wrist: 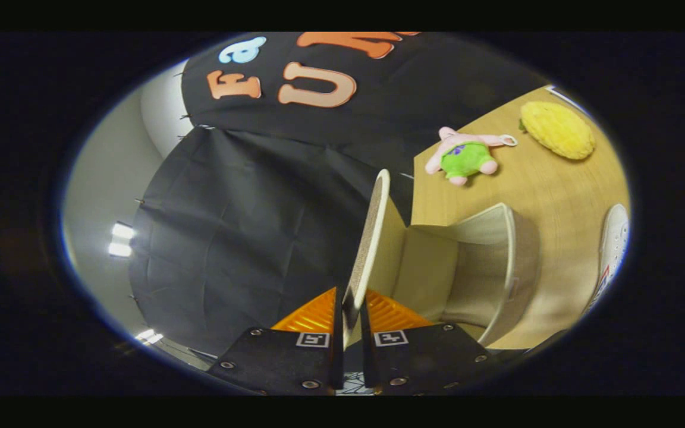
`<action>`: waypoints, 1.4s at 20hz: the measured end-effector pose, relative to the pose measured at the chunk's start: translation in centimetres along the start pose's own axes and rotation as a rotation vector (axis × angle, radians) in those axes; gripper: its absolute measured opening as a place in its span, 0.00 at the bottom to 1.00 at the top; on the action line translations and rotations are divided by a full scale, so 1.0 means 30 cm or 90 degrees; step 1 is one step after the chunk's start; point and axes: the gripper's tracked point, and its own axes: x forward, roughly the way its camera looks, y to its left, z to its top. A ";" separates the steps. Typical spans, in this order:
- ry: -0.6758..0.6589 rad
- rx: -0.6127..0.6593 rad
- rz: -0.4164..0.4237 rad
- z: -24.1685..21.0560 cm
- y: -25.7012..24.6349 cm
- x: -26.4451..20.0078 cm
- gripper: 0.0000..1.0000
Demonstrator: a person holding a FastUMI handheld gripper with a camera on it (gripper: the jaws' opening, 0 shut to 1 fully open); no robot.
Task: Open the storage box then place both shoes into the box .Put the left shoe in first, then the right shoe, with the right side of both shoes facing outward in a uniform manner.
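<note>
We see a light wooden tabletop (533, 184) carrying two soft toys: a pink star-shaped plush in green shorts (466, 156) near its far edge (a small loop at one arm), and a yellow corn-shaped plush (558, 129) just beside it.

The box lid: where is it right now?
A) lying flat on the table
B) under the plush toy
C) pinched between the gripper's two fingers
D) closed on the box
C: the lid stands edge-on between the gripper fingers, both pressing it, above the open storage box.

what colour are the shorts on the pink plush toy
Green, clearest in the gripper view: the pink plush toy lies on the table.
</note>
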 end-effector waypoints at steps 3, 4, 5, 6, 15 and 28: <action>0.003 -0.043 -0.007 -0.003 0.082 0.086 0.13; 0.007 -0.049 -0.006 -0.010 0.109 0.119 0.13; 0.010 -0.052 -0.007 -0.015 0.128 0.156 0.13; 0.014 -0.053 -0.011 -0.017 0.144 0.196 0.13; 0.046 -0.081 -0.081 -0.089 0.183 0.545 0.48; -0.048 -0.186 -0.248 0.082 -0.194 0.072 0.90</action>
